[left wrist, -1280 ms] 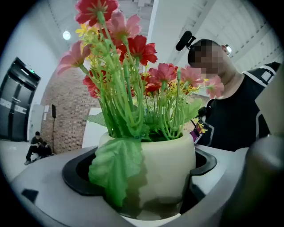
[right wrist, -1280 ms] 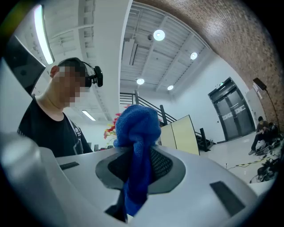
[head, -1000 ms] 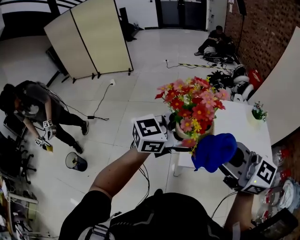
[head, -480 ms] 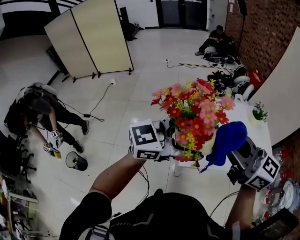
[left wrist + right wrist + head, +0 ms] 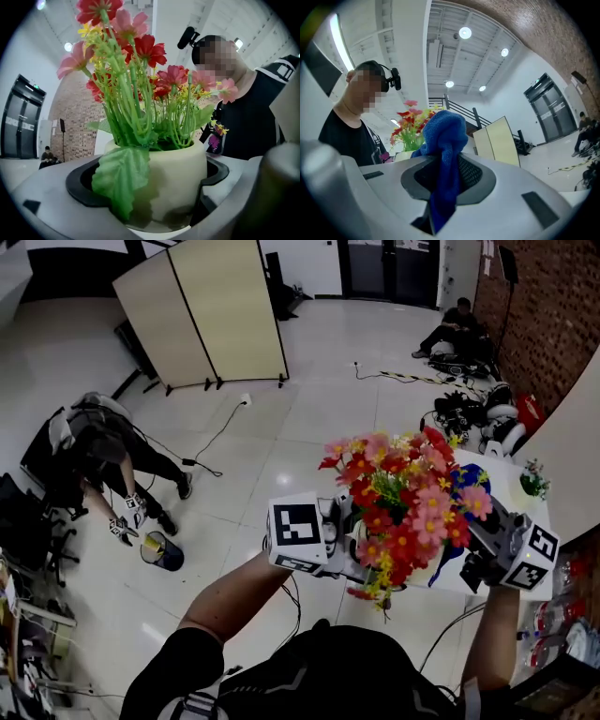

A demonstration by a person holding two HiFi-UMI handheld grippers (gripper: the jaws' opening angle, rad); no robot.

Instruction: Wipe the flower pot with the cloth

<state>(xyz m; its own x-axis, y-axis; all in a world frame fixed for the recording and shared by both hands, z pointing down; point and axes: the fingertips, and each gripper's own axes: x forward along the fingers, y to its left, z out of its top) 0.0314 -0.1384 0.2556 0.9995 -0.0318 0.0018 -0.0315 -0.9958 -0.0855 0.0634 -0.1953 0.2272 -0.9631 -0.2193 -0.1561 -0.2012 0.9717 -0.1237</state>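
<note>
Head view: cloth (image 5: 466,476) has swung from in front of the flowers (image 5: 403,498) to behind them, so wiping looks underway. Left gripper view: left gripper (image 5: 150,185) clamps the pot (image 5: 176,173), held mid-air. Right gripper view: right gripper (image 5: 450,180) pinches the cloth.

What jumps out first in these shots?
The bunch of red, pink and yellow flowers in the middle of the head view, standing in a cream flower pot that the left gripper is clamped on. Next, the bright blue cloth pinched in the right gripper, just right of the flowers.
</note>
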